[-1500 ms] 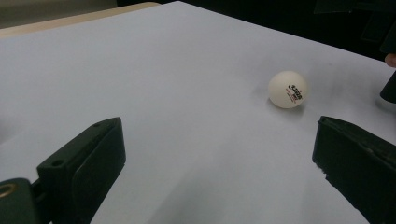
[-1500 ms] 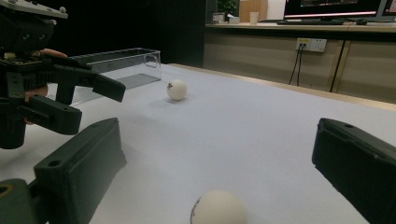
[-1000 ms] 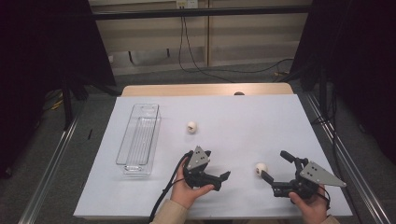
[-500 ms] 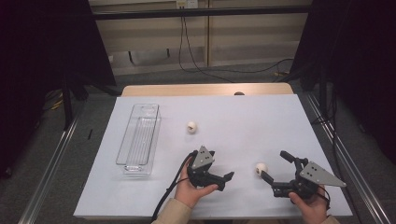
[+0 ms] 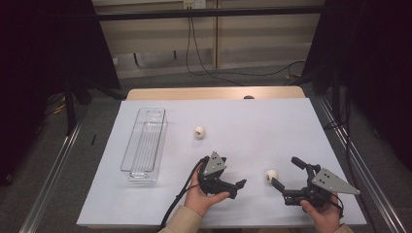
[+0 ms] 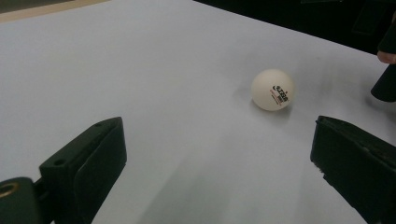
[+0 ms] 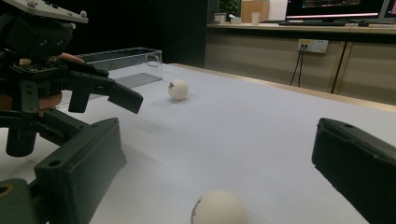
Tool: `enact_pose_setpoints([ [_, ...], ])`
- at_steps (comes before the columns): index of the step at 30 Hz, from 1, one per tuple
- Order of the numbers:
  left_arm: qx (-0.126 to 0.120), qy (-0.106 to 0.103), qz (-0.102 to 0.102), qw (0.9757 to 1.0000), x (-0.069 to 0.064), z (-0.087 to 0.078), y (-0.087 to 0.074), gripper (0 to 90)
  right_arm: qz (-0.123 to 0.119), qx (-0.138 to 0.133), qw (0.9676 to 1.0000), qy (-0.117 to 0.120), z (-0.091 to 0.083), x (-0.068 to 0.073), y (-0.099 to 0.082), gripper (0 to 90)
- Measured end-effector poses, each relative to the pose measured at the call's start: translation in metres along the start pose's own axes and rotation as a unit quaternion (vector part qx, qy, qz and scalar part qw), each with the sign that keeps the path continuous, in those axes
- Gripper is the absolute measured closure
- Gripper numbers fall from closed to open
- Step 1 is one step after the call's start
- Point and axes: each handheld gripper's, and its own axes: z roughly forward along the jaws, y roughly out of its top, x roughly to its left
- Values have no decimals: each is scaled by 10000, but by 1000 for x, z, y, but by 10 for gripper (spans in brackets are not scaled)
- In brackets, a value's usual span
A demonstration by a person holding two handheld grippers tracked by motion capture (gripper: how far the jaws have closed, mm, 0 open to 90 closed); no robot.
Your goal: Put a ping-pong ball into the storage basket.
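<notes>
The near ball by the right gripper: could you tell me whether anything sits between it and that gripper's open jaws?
Nothing visible does. The near ball lies on bare white table just ahead of the right gripper, whose jaws stand wide apart around the approach.

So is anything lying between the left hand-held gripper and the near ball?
No. The left gripper view shows bare white table between the open left hand-held gripper and the near ball; the high view agrees.
</notes>
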Motion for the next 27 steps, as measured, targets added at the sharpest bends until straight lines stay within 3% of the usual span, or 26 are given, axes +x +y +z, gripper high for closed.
enact_pose_setpoints([
  [27, 171, -134, 95, 9997, -7, 15, 4, 35, 27, -3, 10000, 6, 0, 0, 0, 14],
])
